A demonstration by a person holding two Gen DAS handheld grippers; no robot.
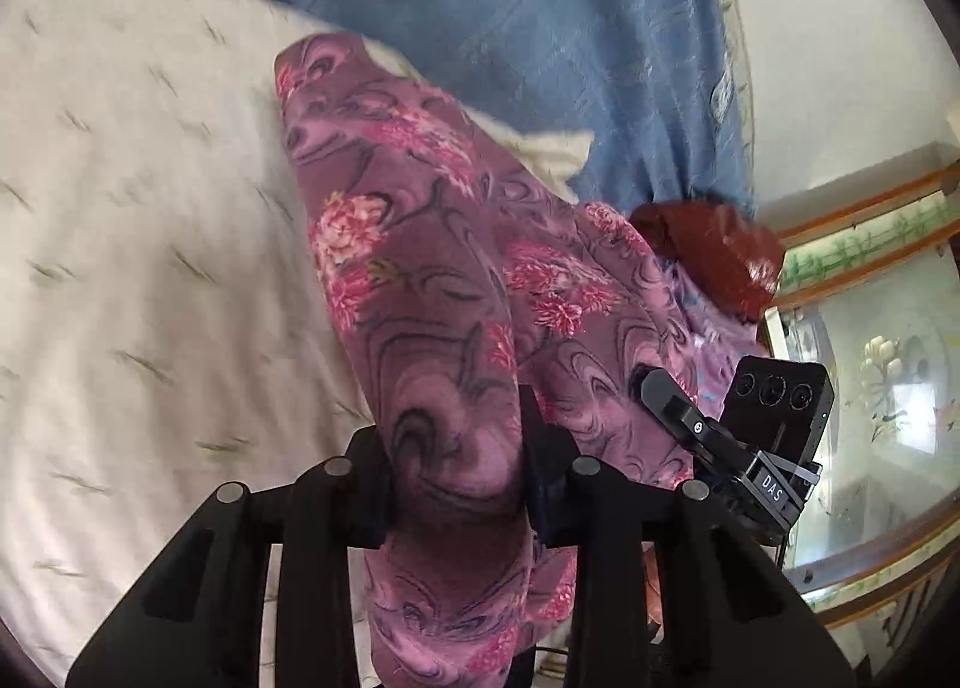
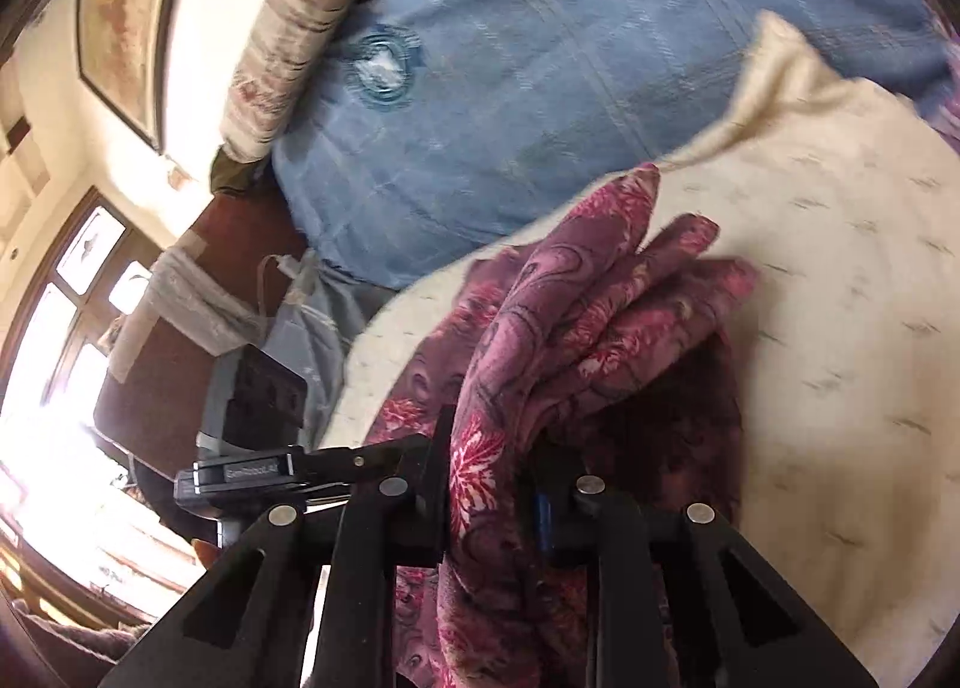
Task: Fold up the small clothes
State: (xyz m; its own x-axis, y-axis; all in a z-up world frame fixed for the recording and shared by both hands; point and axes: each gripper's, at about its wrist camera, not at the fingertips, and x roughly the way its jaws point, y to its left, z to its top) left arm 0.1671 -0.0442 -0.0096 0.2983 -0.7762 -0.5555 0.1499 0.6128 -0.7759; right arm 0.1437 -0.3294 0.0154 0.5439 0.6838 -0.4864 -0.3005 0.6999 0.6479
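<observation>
The left tool (image 1: 459,484) is nearly closed, its jaws pinching a bunched fold of the purple floral garment (image 1: 420,244), which drapes above the cream bedspread (image 1: 138,244). The right tool (image 2: 492,484) is likewise clamped narrowly on the same garment (image 2: 576,316). A blue blanket (image 2: 540,88) lies beyond. The garment's lower part is cut off below both tools; edges are motion-blurred.

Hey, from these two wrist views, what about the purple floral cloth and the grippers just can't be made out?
- Purple floral cloth: its shape; bunched in both views, lower end cut off.
- Left gripper and right gripper: pads hidden by cloth.
- Cream bedspread: motion-blurred pattern, left wrist view.
</observation>
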